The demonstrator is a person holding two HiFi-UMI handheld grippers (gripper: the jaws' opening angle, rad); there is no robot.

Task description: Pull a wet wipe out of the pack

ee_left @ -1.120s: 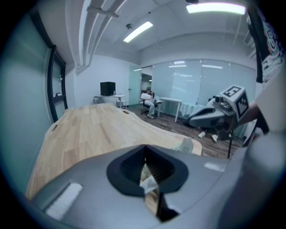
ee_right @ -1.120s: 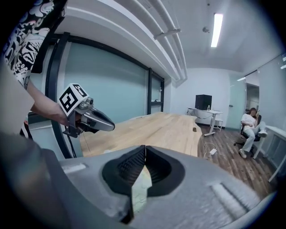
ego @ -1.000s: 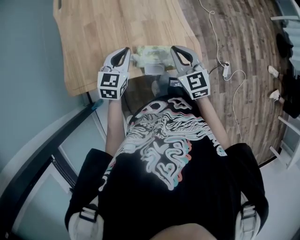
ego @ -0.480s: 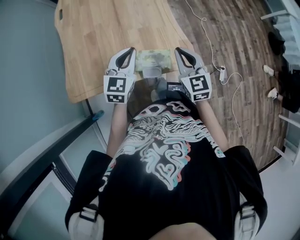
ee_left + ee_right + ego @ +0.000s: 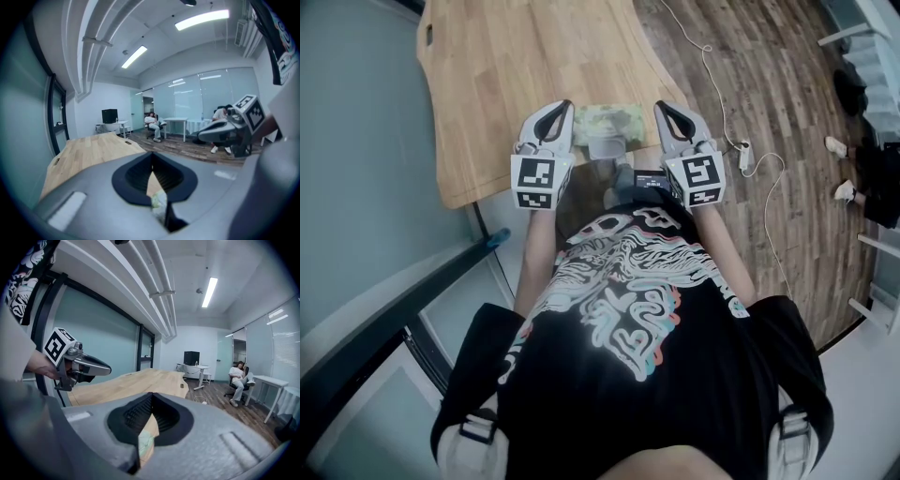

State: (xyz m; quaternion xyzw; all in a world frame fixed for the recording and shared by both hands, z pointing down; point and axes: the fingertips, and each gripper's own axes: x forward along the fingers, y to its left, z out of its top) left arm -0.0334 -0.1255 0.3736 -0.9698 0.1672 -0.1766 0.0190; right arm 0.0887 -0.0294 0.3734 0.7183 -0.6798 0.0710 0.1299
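Observation:
The wet wipe pack (image 5: 605, 119), pale green with a white lid, lies at the near edge of the wooden table (image 5: 516, 66). My left gripper (image 5: 557, 110) hovers just left of it and my right gripper (image 5: 668, 109) just right of it. Both are shut, and neither holds anything. In the left gripper view, a sliver of the pack (image 5: 158, 202) shows below the closed jaws (image 5: 152, 155), with the right gripper (image 5: 229, 131) off to the side. The right gripper view has the pack (image 5: 145, 444) under its jaws (image 5: 151, 397) and the left gripper (image 5: 79, 365) at left.
A white cable and a power strip (image 5: 748, 148) lie on the wood floor right of the table. A small dark device (image 5: 652, 176) sits near the person's waist. A glass wall runs along the left. A seated person (image 5: 238, 376) and white desks are far behind.
The head view has shifted slightly, so the table and grippers sit a little lower and further right in frame. Both grippers stay shut on either side of the pack.

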